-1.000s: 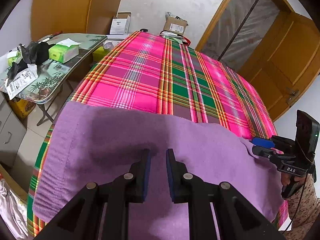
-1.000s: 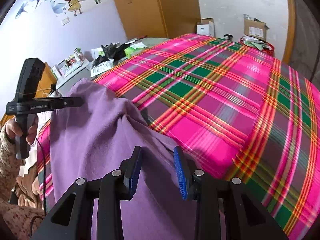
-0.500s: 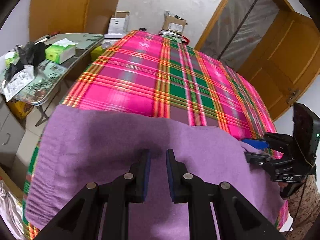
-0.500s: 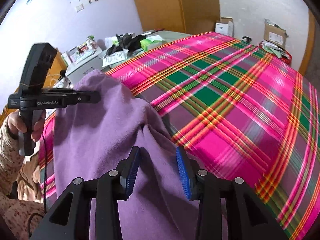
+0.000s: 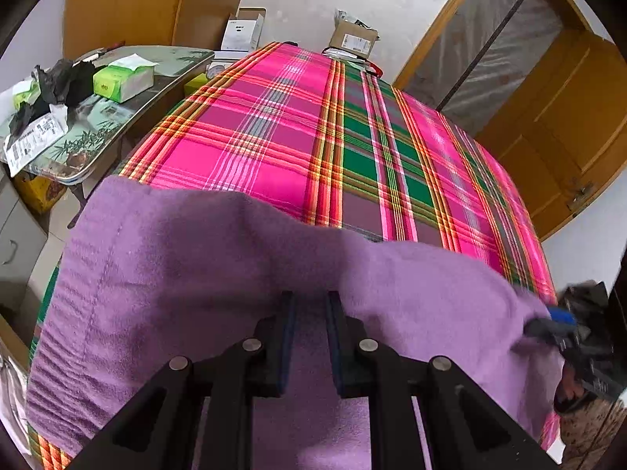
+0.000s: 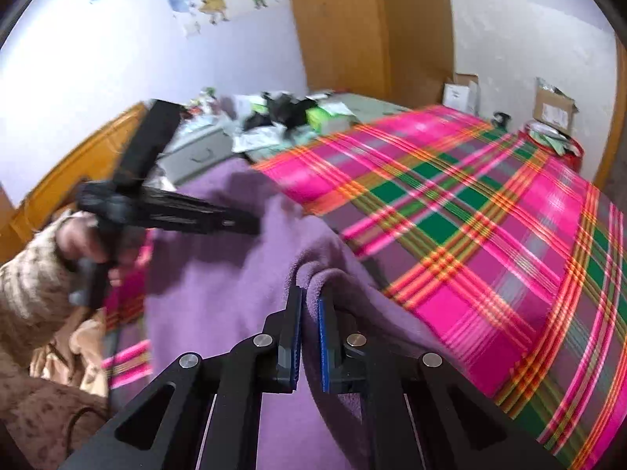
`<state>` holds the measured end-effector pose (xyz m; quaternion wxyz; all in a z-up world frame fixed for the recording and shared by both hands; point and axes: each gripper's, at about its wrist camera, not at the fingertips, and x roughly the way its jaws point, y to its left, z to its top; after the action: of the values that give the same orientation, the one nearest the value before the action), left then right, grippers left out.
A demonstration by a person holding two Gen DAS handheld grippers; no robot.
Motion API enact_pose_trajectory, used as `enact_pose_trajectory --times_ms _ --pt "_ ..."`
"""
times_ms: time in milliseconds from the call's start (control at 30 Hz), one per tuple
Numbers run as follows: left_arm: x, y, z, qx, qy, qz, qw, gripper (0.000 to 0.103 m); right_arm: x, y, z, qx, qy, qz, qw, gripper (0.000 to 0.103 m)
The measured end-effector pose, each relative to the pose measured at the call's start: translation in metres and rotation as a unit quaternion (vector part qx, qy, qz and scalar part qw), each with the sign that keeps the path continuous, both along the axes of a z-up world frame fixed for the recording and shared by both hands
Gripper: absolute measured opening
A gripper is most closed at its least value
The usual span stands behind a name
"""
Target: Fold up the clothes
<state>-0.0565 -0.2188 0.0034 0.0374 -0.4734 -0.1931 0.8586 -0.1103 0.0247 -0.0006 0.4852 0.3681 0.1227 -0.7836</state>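
So, by size:
1. Plaid bed point(image 5: 274, 145): broad flat work surface.
2. Purple garment point(image 5: 188, 274): draped over the bed's near edge, far hem bunched.
3. Right gripper point(image 6: 309, 315): clenched on a raised fold, likely to carry it over.
4. Left gripper point(image 5: 309, 313): fingers slightly parted, cloth between; grip unclear.

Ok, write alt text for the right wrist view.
The right gripper pinches a raised fold of a purple fleece garment lying on a pink and green plaid bedspread. At left, a hand holds the left gripper over the same garment, motion-blurred.
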Motion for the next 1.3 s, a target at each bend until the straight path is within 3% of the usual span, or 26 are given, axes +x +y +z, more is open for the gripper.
enact_pose_trajectory --times_ms 167,367,467,633,700,833,1133,1300 --pt "-0.001 0.000 0.000 0.004 -0.002 0.004 1.0000 0.016 0.014 0.001 -0.004 -0.018 -0.035 0.018 0.999 0.008" --pt "-0.001 0.002 0.000 -0.002 -0.003 0.006 1.0000 0.016 0.010 0.000 -0.031 -0.030 -0.133 0.009 0.991 0.011" --pt "-0.001 0.003 0.002 -0.009 -0.008 0.011 0.9999 0.016 0.004 0.002 -0.036 -0.027 -0.146 -0.007 0.989 0.011" --pt "0.005 0.012 0.021 -0.037 0.021 0.006 0.9991 0.016 -0.006 0.007 -0.043 -0.030 -0.174 -0.030 0.984 0.031" --pt "0.003 0.014 0.027 -0.043 0.026 -0.001 0.9987 0.016 -0.012 0.007 -0.045 -0.045 -0.205 -0.029 0.977 0.037" --pt "-0.003 0.014 0.026 -0.055 0.021 -0.002 0.9983 0.016 -0.032 0.006 -0.054 -0.069 -0.283 -0.036 0.956 0.039" --pt "-0.007 0.010 0.017 -0.047 0.011 0.000 0.9988 0.016 -0.061 -0.021 -0.061 -0.074 -0.351 -0.032 0.933 0.041" --pt "-0.010 -0.001 0.009 -0.043 -0.002 0.009 0.9990 0.016 -0.076 -0.023 -0.064 -0.122 -0.382 -0.037 0.915 0.042"
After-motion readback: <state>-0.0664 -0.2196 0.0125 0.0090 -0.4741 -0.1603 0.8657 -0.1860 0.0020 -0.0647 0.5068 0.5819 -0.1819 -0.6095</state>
